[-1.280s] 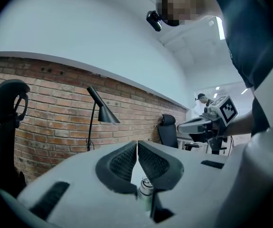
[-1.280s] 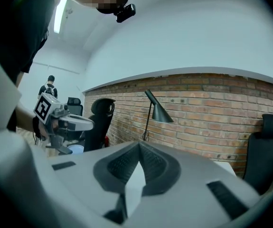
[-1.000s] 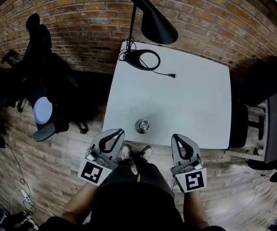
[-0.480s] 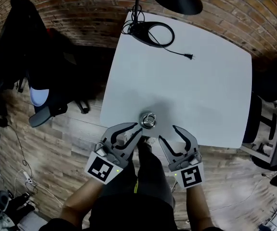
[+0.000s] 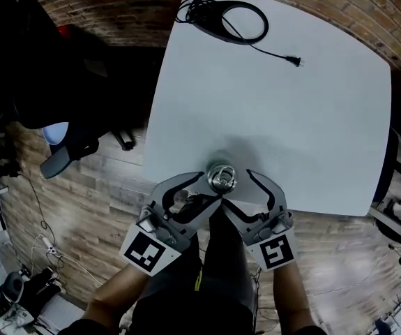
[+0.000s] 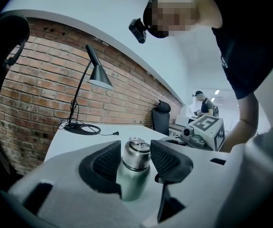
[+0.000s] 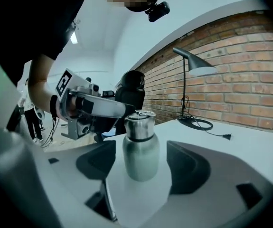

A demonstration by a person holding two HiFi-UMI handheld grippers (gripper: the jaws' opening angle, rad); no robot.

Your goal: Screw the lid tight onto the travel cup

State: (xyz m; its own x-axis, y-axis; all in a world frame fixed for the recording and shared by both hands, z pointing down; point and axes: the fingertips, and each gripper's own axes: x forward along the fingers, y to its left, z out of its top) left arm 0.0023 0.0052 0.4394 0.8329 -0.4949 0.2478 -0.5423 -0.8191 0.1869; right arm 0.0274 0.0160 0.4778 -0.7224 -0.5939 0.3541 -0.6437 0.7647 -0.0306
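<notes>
1. Over at the far left corner of the white table (image 5: 277, 110), a black lamp base (image 5: 229, 18) sits ringed by its cable. The plug (image 5: 294, 61) lies loose on the tabletop, a little toward the far edge's middle.
2. Here is the left gripper (image 5: 208, 189), reaching in over the near edge. Its jaws have just been opening and now stand about half apart, with the cup's neck right between the 2 pads. A thin gap shows at the right-hand pad. The other pad sits behind the steel, so contact there is hard to call, but it looks like no grip.
3. The travel cup (image 5: 221, 179) stands upright just inside the table's near edge, roughly midway along it and framed by both claws. Its steel lid (image 7: 140, 122) is seated on top.
4. Now the right gripper (image 5: 236, 188), coming in from the other side. Its jaws have just been opening too, and they are spread wide. The cup stands in the gap with clear daylight on both sides, so nothing is gripped.
5. The 2 grippers' tips nearly meet below the cup at the table's edge.
</notes>
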